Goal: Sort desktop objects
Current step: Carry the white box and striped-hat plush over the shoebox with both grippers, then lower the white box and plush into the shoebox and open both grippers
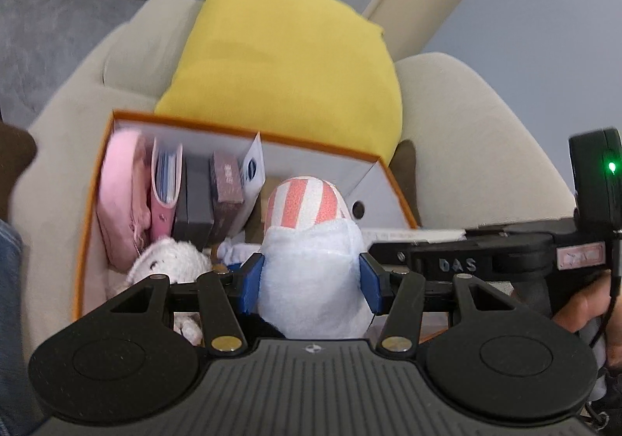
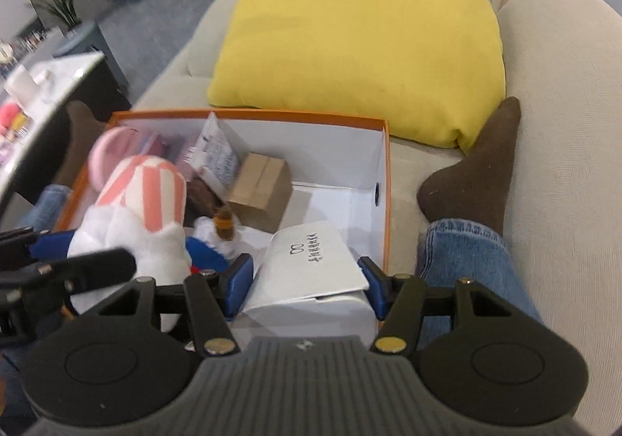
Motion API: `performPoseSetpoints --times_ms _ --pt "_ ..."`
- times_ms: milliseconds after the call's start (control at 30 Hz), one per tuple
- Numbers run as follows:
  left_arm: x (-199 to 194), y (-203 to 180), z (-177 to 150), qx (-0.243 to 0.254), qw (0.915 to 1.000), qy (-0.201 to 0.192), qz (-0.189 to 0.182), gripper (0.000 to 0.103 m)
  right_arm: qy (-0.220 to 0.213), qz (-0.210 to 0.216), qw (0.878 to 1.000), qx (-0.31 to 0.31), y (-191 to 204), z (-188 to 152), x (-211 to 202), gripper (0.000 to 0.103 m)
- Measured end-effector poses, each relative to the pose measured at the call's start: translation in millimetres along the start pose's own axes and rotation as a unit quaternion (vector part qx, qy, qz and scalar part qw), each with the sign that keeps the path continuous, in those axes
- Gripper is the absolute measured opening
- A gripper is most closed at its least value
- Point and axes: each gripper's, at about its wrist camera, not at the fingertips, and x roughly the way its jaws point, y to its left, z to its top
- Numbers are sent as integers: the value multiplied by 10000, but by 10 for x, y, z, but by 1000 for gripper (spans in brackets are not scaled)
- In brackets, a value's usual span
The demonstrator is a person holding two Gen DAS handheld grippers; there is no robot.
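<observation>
My left gripper (image 1: 311, 280) is shut on a white plush toy with a pink-striped head (image 1: 307, 237), its blue pads pressing both flanks. It hangs over an orange-rimmed white box (image 1: 186, 121) on a sofa. My right gripper (image 2: 305, 286) is shut on a white carton with black print (image 2: 311, 261), held over the near right part of the same orange box (image 2: 248, 112); the striped plush (image 2: 144, 198) is at its left. Inside the box stand a pink pouch (image 1: 120, 195), a pink notebook (image 1: 167, 183), dark cases (image 1: 227, 179) and a brown cardboard box (image 2: 260, 191).
A yellow cushion (image 2: 357, 39) leans behind the box on the beige sofa (image 2: 563, 125). A person's jeans leg and brown sock (image 2: 478, 171) lie right of the box. A small white plush (image 1: 171, 257) lies in the box's near corner. A cluttered table (image 2: 46, 86) stands far left.
</observation>
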Motion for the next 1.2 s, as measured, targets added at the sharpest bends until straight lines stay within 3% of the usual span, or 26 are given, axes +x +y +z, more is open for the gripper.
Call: performPoseSetpoints --times_ms 167,400,500,833,1200 --pt "119 88 -6 -53 9999 102 -77 60 -44 -470 9989 -49 95 128 264 60" --pt "180 144 -15 -96 9997 213 -61 60 181 -701 9974 11 177 121 455 60" --pt "199 184 -39 -163 9995 273 -86 60 452 -687 9966 31 166 81 532 60" --pt "248 187 -9 -261 9991 345 34 60 538 -756 9952 -308 218 160 649 60" --pt "386 60 -5 -263 9986 454 -4 60 290 -411 9987 -90 80 135 395 60"
